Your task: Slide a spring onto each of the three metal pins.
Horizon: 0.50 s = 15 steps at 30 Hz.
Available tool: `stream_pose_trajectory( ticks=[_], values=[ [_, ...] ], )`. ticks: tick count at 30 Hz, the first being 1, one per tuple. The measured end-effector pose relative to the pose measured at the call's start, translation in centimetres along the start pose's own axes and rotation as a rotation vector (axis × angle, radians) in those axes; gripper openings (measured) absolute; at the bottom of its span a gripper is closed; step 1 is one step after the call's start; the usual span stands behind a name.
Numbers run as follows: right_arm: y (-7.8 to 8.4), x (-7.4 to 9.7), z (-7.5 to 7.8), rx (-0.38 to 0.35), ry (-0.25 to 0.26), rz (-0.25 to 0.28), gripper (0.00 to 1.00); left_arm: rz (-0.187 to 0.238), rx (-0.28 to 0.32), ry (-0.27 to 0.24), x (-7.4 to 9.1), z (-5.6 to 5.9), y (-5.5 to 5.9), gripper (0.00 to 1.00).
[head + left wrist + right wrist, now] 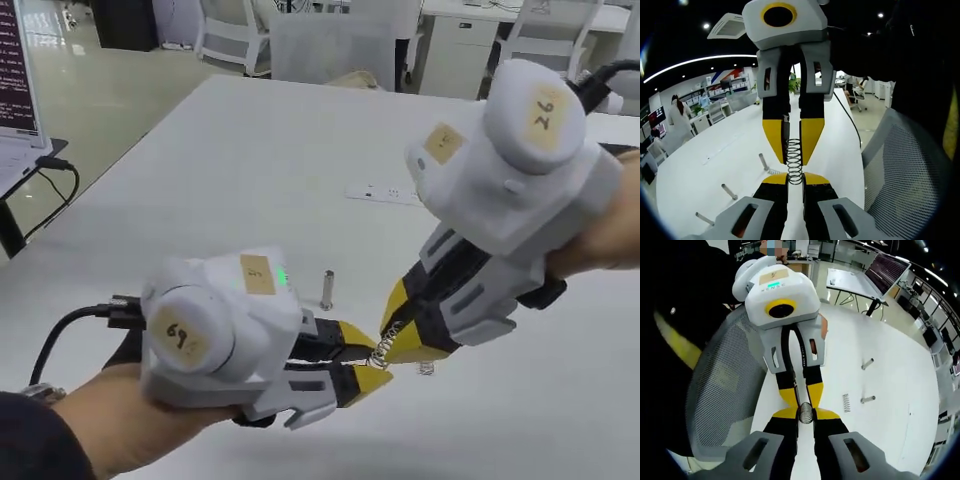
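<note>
Above the desk, the left gripper and the down-angled right gripper stood tip to tip. Both sets of jaws were clamped narrowly on one spring.

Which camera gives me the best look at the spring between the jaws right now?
The left gripper view: the spring stands side-on, coils distinct, between both pairs of jaws. The right gripper view shows the spring end-on, as a ring; the head view shows the spring small, between yellow tips.
</note>
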State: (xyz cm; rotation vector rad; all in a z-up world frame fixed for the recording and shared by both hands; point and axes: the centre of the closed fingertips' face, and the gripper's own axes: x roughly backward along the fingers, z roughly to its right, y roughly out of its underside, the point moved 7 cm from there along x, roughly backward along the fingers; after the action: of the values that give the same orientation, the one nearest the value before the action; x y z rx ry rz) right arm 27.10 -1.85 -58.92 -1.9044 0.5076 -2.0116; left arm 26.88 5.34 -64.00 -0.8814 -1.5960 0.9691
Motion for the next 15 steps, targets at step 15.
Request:
stream_pose_trajectory(
  ticks=[15],
  values=[
    [-1.9,-0.7,2.0,0.033,-0.033,-0.022,0.08,0.010,0.082,-0.055,1.4,-1.4,0.8,0.08]
  ],
)
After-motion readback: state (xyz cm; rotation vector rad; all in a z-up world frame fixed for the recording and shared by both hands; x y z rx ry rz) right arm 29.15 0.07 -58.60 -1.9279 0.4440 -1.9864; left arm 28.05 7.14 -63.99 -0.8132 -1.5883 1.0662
